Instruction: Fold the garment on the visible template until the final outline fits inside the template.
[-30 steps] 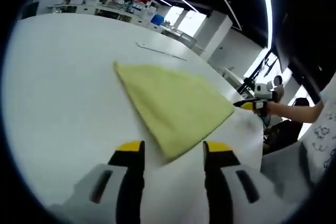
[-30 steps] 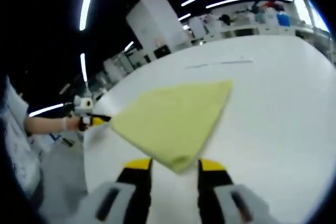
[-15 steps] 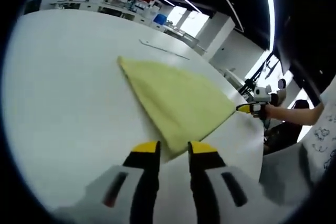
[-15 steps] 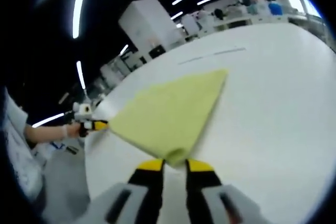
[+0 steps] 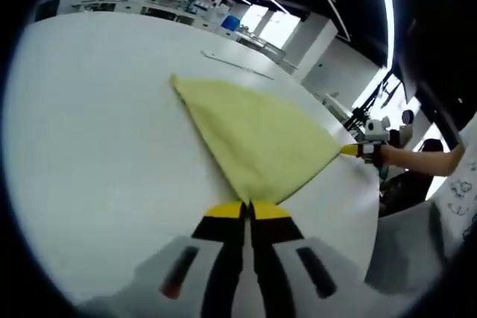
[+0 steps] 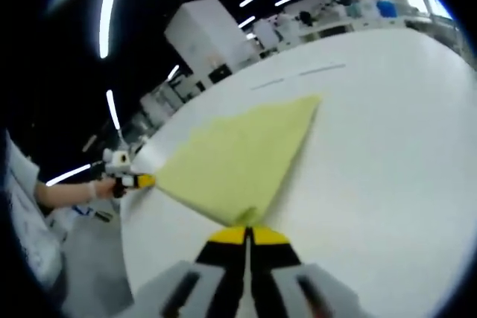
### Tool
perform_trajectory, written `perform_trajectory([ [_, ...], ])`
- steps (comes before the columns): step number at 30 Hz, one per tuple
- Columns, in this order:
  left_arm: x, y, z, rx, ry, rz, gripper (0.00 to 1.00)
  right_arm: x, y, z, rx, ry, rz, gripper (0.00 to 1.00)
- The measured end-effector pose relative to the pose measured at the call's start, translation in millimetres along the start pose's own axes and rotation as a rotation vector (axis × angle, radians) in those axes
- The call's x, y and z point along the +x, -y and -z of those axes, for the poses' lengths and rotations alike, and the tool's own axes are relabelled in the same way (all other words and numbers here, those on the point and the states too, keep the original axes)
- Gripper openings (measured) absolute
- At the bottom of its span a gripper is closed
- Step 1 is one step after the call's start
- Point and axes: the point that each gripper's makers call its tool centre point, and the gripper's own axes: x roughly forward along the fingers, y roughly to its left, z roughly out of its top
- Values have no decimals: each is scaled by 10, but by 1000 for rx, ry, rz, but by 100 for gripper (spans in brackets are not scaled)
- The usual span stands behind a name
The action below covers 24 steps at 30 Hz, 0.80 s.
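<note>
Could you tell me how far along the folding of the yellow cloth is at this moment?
Early on. Done: the yellow cloth lies flat on the white table, and both grips are made. In hand: the left gripper and right gripper each have jaws shut on a separate corner. Left: no fold is made, and the thin template line lies beyond the cloth's far edge.

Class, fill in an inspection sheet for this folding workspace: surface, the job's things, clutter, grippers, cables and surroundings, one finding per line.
Surface: large white table, bare around the cloth; faint thin line marks lie beyond the cloth.
Job's things: yellow cloth garment lying flat, roughly triangular; template outline not clearly seen.
Clutter: nothing seen on the table.
Grippers: left gripper shut on the near corner of the cloth; right gripper shut on another corner.
Cables: nothing seen.
Surroundings: ceiling strip lights, white cabinet, cluttered benches in the background.
</note>
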Motion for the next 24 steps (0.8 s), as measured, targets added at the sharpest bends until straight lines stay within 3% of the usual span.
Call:
perform_trajectory([
  [5,-16,9,-13,-2,0,-9,0,-127,51,-3,-16,-6,4,0],
  [12,-70,-127,-30,-2,1,-14,0,-161,-90,142,-65,-61,-25,0],
  [19,-138,-42,42,11,-15,-9,0,-223,-227,307,-68,-83,-38,0],
  [24,-190,38,135,35,-38,7,0,-299,-212,386,-57,-89,-35,0],
])
